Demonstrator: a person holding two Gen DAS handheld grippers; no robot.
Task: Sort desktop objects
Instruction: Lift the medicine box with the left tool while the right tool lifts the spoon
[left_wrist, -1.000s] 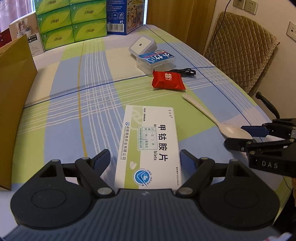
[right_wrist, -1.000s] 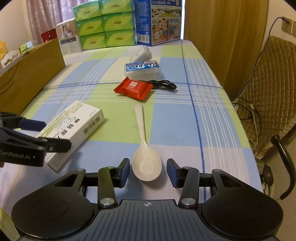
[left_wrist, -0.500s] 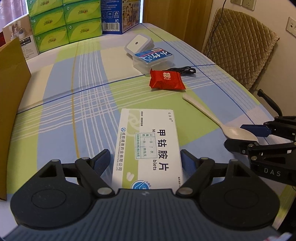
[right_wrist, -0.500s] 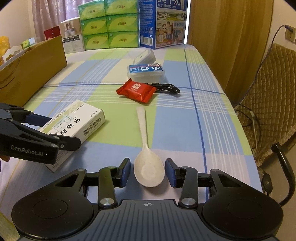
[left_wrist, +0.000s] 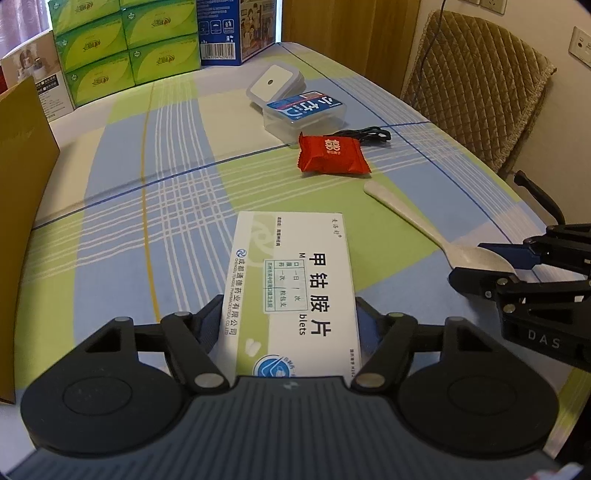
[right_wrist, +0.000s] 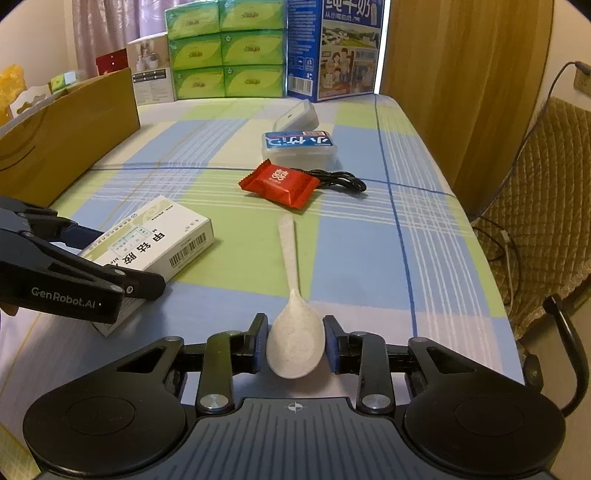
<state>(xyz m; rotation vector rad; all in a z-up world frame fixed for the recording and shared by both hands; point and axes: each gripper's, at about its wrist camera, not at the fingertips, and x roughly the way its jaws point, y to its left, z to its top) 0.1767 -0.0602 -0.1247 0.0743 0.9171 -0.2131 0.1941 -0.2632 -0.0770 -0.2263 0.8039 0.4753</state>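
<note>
The left hand-held gripper (left_wrist: 291, 328) straddles the near end of the flat white cardboard medicine box (left_wrist: 295, 280), which lies on the counter (left_wrist: 122, 229) under a blue-and-green checked cloth; its pads look to be against the box's long sides, though whether they press or merely touch I cannot tell. The right hand-held gripper (right_wrist: 295, 347) has its jaws apart around the bowl of the long cream-speckled plastic spoon (right_wrist: 293, 306), a thin gap showing on each side.

The spoon's bowl is rounded and shallow, so closing jaws may squeeze it upward or skate it across the cloth; the box, held only at one end, may droop or twist when lifted. The two grippers stand near each other, so raising both together risks a knock.

The near ends of box and spoon are hidden behind the gripper bodies; the brown cardboard carton (right_wrist: 70, 129) at the left is cut off, its inside unseen; the black cable (right_wrist: 340, 182) runs partly behind the red foil snack packet (right_wrist: 279, 182).
</note>
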